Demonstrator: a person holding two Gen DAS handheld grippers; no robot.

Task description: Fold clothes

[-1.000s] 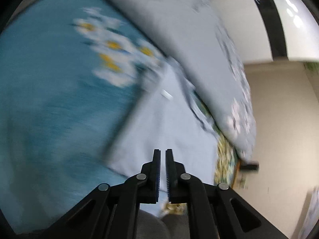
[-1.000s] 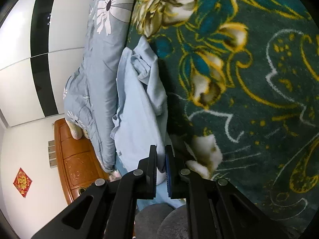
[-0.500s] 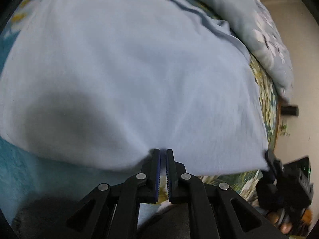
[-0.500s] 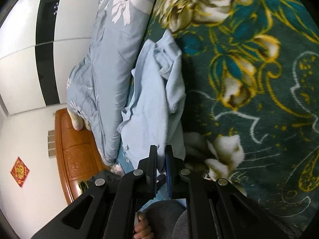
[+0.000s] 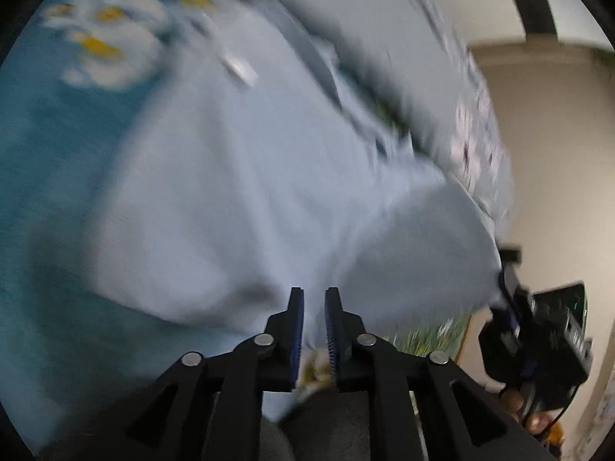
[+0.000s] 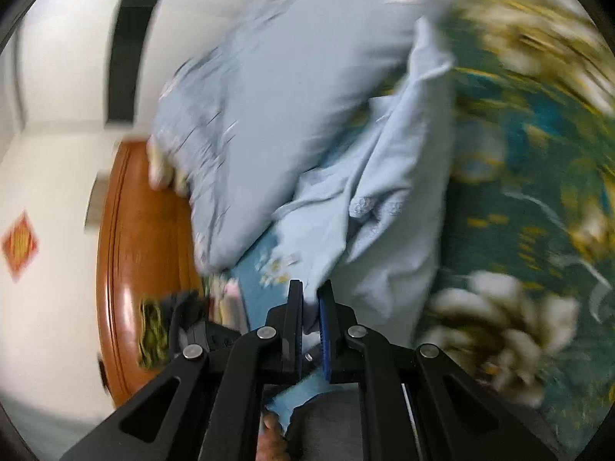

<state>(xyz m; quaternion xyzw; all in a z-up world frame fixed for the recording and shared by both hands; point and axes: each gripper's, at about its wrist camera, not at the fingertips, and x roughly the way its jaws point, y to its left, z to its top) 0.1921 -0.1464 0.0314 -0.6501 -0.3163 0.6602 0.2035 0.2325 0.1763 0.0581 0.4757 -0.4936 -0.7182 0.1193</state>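
A pale blue garment (image 5: 246, 192) hangs stretched in front of the left wrist view, blurred by motion. My left gripper (image 5: 313, 299) is shut on its lower edge, cloth pinched between the jaws. In the right wrist view the same garment (image 6: 384, 199) lies bunched over a dark green floral bedspread (image 6: 530, 199). My right gripper (image 6: 310, 288) is shut on a corner of it. The right gripper also shows in the left wrist view (image 5: 534, 334), holding the garment's far corner.
A light blue floral duvet (image 6: 276, 107) lies along the bed's far side. A teal daisy-print cloth (image 5: 57, 123) lies under the garment. A wooden headboard (image 6: 130, 230) and white walls stand behind.
Both grippers swung fast with the garment; both views are now blurred. The garment lifted and bulged toward the right gripper, and the right view turned toward the headboard.
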